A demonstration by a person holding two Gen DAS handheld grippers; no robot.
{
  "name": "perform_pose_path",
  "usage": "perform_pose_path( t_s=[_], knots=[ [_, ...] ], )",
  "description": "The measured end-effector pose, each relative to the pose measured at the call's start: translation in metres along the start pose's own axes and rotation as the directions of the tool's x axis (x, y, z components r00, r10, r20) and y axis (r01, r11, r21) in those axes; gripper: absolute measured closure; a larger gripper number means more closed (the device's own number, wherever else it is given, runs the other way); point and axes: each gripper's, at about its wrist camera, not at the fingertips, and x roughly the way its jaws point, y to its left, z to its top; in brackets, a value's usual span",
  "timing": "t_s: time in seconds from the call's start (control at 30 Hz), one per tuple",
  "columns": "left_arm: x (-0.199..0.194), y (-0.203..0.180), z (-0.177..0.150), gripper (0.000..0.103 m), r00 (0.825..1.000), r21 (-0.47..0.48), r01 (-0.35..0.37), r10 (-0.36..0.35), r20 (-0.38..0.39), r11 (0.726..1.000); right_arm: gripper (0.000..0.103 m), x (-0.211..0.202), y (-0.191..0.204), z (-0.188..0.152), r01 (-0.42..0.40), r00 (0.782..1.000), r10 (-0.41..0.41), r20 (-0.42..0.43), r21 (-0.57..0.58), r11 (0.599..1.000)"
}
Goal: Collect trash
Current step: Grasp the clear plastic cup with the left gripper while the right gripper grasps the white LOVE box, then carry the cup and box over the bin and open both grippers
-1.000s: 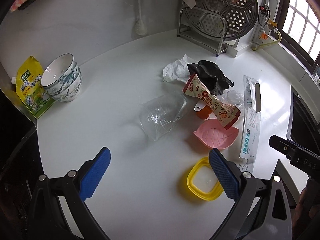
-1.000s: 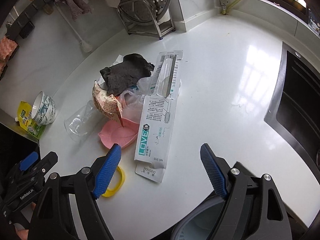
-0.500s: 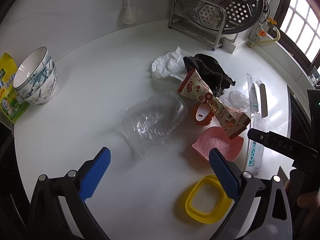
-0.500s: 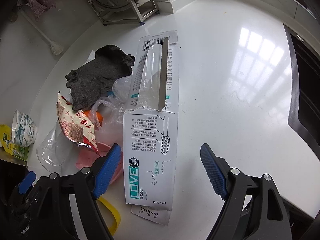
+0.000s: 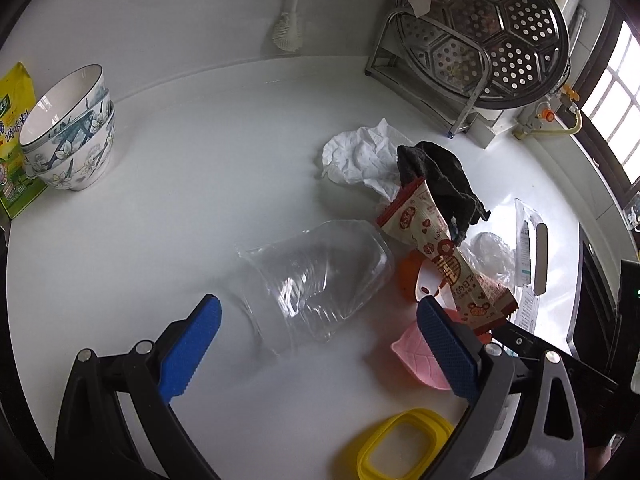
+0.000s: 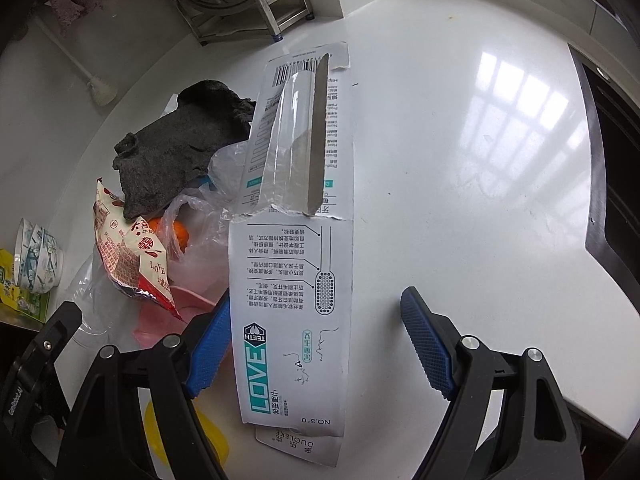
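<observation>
On white counter [image 5: 200, 208], kitchen, trash lot:
- Clear plastic cup [image 5: 316, 280], lying on its side, mouth toward the left gripper [image 5: 320, 340]; jaws wide open, empty, the cup's rim lying between the tips
- Toothbrush blister card [image 6: 296, 240], flat, torn open, its near end between the tips of the right gripper [image 6: 316, 340]; jaws wide open, empty; left pad at the card's edge, contact not clear
- Snack wrapper [image 5: 444, 256], dark cloth [image 5: 444, 176], crumpled tissue [image 5: 360, 152], thin plastic bag [image 6: 212, 216]: heaped together between cup and card
- Step, as judged: approach to first pickups, nothing yet collected
- Next move, as judged: left closes gently, the cup being crushable; right must tilt to catch an edge of the flat card
</observation>
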Motion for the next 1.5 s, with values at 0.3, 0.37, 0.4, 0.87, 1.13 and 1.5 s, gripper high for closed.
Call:
perform_pose_path(
  t_s=[0.3,0.37,0.4,0.87,1.13,1.5],
  knots=[
    [0.02,0.007,0.003,0.043,0.999,-0.036,-0.002,0.0,-0.05,0.999,0.026,-0.001,0.003,-0.001,-0.006,1.0,0.006,0.011,-0.023,1.0],
    [0.022,0.007,0.003,0.055,0.998,-0.035,0.004,-0.006,-0.06,0.999,0.026,-0.001,0.005,0.0,-0.012,1.0,0.013,0.011,-0.03,0.999],
    [0.023,0.007,0.002,0.063,0.998,-0.034,0.003,-0.006,-0.065,0.999,0.031,-0.002,0.005,0.001,-0.017,1.0,0.018,0.01,-0.032,0.999],
    [0.017,0.016,0.008,0.092,0.997,-0.023,0.031,-0.033,-0.064,0.999,0.053,-0.02,-0.001,0.003,-0.082,0.996,0.082,0.038,-0.024,0.996],
    [-0.007,0.016,0.009,0.092,0.999,0.017,0.033,-0.033,-0.026,0.999,0.053,-0.04,-0.009,-0.001,-0.087,0.994,0.088,0.069,-0.014,0.996],
    [-0.064,-0.009,-0.016,0.092,0.998,0.107,0.051,-0.054,0.03,0.993,0.053,-0.088,-0.025,-0.028,-0.12,0.984,0.124,0.127,-0.035,0.992]
  ],
)
